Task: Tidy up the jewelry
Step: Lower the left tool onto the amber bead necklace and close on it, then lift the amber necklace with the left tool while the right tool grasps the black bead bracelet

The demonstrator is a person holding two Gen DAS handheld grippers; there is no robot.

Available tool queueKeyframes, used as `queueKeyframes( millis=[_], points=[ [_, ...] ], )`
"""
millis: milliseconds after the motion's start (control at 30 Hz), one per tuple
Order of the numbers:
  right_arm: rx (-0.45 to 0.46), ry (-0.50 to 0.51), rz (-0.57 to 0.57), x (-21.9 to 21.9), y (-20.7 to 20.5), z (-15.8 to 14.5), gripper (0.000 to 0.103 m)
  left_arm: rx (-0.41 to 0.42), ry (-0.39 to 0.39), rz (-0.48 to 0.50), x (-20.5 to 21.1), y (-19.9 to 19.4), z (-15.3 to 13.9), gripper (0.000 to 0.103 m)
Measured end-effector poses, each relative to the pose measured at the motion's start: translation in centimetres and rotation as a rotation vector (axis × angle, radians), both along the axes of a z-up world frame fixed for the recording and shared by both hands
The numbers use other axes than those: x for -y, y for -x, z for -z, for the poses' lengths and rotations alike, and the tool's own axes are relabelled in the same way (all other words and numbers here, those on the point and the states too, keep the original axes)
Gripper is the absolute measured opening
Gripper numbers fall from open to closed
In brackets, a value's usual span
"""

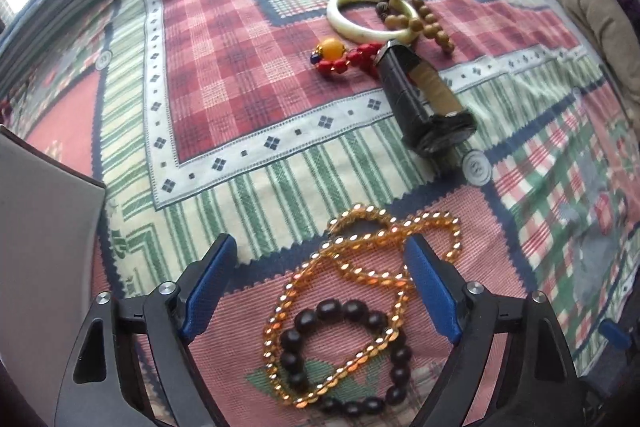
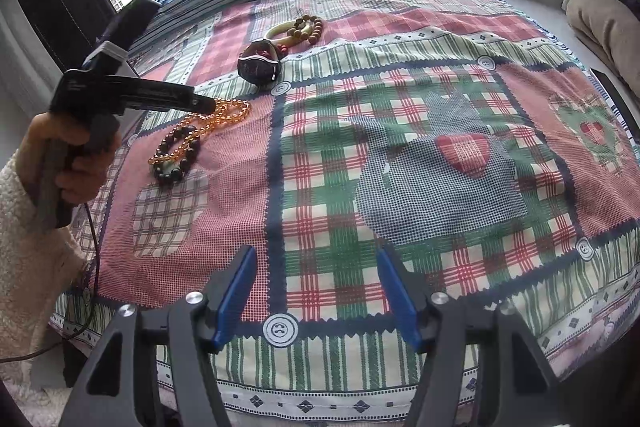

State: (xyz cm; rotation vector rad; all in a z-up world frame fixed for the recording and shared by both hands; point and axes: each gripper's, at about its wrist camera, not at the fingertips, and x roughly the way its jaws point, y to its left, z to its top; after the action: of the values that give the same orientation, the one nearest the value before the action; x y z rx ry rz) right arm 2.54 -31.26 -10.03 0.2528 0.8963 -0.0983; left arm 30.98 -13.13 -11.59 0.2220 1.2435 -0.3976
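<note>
Both my grippers are released above the patchwork cloth, and the jewelry lies in two groups.

In the left wrist view my left gripper [image 1: 320,267] is spread wide, holding nothing; between its blue pads [image 1: 210,283] lie the long necklace of small amber-yellow beads [image 1: 362,267] and, overlapping it at lower centre, the bracelet of dark round wooden beads [image 1: 344,355]. In the upper right of the same frame I see the black wristwatch on a tan roll [image 1: 424,99], the red bead string with one big orange bead [image 1: 344,55], the cream-white smooth bangle [image 1: 360,23] and the light brown wooden bead bracelet [image 1: 420,15] lying across it. In the right wrist view my right gripper [image 2: 316,267] is also released, over the checked quilt [image 2: 340,187], well apart from the jewelry in the upper left.
</note>
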Motion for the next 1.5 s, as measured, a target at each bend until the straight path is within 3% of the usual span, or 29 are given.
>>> queueKeyframes(
  millis=[67, 133, 167, 200, 233, 400, 567, 767, 1067, 1333, 1500],
  points=[
    [0.001, 0.003, 0.002, 0.1, 0.0, 0.0, 0.064, -0.011, 0.024, -0.015, -0.2, -0.1, 0.1, 0.085],
    [0.001, -0.002, 0.007, 0.3, -0.1, 0.1, 0.064, 0.0, 0.044, 0.003, -0.2, 0.2, -0.1, 0.074],
    [0.001, -0.007, 0.011, 0.4, -0.1, 0.1, 0.064, 0.002, 0.068, 0.019, -0.2, 0.4, -0.4, 0.045],
    [0.001, -0.012, 0.015, 0.5, -0.1, 0.2, 0.064, -0.011, 0.058, 0.03, -0.1, 0.5, -0.3, 0.008],
    [0.002, -0.016, 0.017, 0.5, -0.2, 0.2, 0.064, -0.011, 0.047, 0.035, -0.1, 0.5, -0.3, 0.005],
    [0.007, -0.017, 0.016, 0.3, 0.1, 0.2, 0.064, -0.066, 0.13, -0.036, -2.1, 0.5, -1.0, 0.005],
    [0.01, -0.018, 0.03, 0.6, 0.6, 0.2, 0.064, -0.046, 0.237, -0.097, -5.0, 1.9, -4.1, 0.005],
    [0.017, -0.027, 0.038, 0.7, 0.7, 0.1, 0.064, 0.014, 0.336, -0.122, -7.7, 4.4, -8.7, 0.005],
    [0.027, -0.011, 0.029, -0.2, 1.0, -0.5, 0.064, 0.168, 0.45, -0.126, -10.0, 7.8, -16.6, 0.005],
    [0.043, 0.009, 0.011, -1.0, 1.3, -1.5, 0.064, 0.273, 0.47, -0.191, -13.8, 11.0, -20.8, 0.005],
    [0.053, -0.022, -0.115, -2.9, -0.7, -2.9, 0.064, 0.271, 0.424, -0.257, -16.3, 12.8, -20.3, 0.005]
  ],
)
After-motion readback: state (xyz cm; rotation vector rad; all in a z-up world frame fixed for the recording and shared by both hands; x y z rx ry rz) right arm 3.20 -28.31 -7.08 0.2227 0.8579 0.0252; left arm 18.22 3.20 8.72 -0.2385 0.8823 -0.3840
